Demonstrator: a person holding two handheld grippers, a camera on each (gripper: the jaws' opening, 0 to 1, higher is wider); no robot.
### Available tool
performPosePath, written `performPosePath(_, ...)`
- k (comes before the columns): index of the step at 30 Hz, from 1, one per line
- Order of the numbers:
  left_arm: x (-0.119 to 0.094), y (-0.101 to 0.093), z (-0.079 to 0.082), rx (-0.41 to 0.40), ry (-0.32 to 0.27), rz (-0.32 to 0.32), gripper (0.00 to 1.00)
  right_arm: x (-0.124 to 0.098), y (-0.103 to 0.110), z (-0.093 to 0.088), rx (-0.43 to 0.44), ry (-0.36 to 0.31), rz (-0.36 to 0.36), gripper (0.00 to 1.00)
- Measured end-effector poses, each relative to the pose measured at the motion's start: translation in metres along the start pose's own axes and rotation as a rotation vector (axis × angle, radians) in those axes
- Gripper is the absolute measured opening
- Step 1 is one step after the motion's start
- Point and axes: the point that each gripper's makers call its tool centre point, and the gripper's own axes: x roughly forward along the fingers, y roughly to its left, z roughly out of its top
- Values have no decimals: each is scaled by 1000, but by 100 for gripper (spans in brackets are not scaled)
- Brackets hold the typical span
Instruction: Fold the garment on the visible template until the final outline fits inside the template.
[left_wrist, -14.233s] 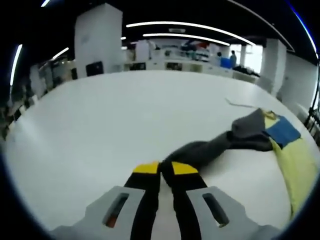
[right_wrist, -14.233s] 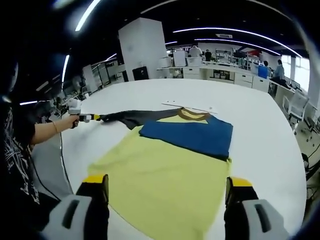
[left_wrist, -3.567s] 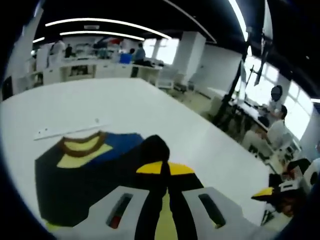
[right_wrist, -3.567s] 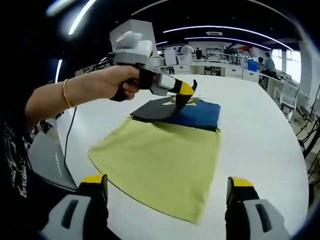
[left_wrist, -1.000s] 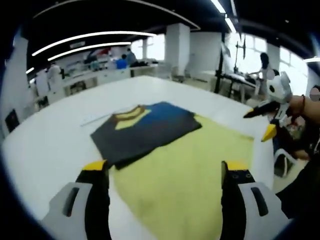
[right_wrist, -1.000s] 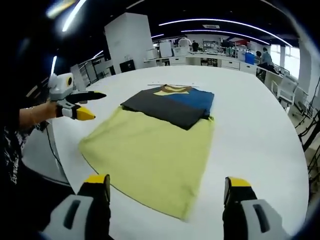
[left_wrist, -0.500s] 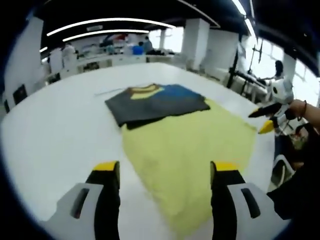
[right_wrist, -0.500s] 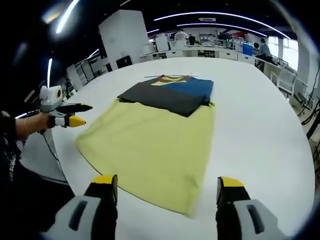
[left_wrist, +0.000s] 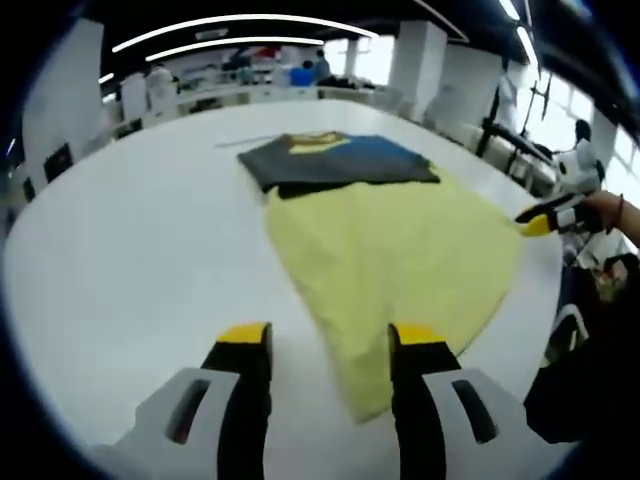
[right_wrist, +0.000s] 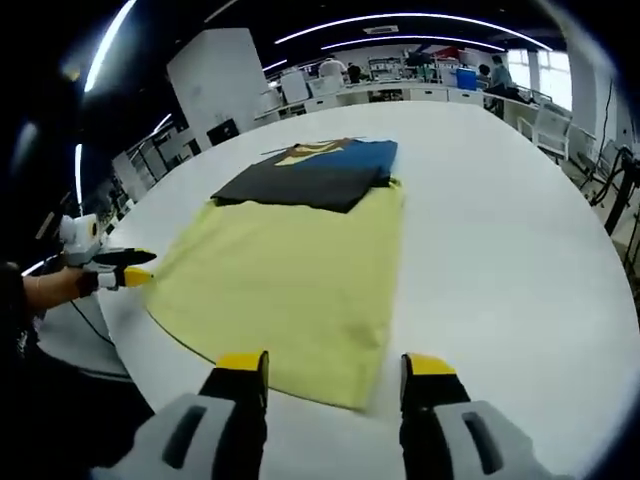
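Approaching the hem is the step in hand, by my judgement: both grippers are sitting at the near corners of the shirt (right_wrist: 300, 260), one to each side.

The shirt is lying flat on the white table (right_wrist: 510, 230), with its yellow body toward the person and its far part already folded in, showing dark grey and blue with a yellow collar patch on top. A thin pale strip (left_wrist: 245, 141) is lying on the table just beyond the collar; whether it belongs to the template cannot be told, and no template outline can be made out under the cloth.

In the left gripper view, the left gripper (left_wrist: 322, 345) is hovering with its jaws open to a moderate gap, holding nothing; the hem corner is lying just ahead, between the jaws. The right gripper (left_wrist: 541, 220) is showing at the opposite corner.

In the right gripper view, the right gripper (right_wrist: 335, 372) is likewise part open and empty, with the hem edge directly before its jaws.

The next move is calling for each gripper to pinch its corner cleanly, then for both to carry the hem evenly toward the collar, so that the fold is landing square.
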Motion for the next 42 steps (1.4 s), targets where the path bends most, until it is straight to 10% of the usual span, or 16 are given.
performPosePath(27,-16,-16,-27,-16,72,17,2,-3,-11,-10,17,-34,-105,1)
performPosePath(42,-26,-6,-27,-31,84,16,0,-7,-1,-16,9,-18,-81,0)
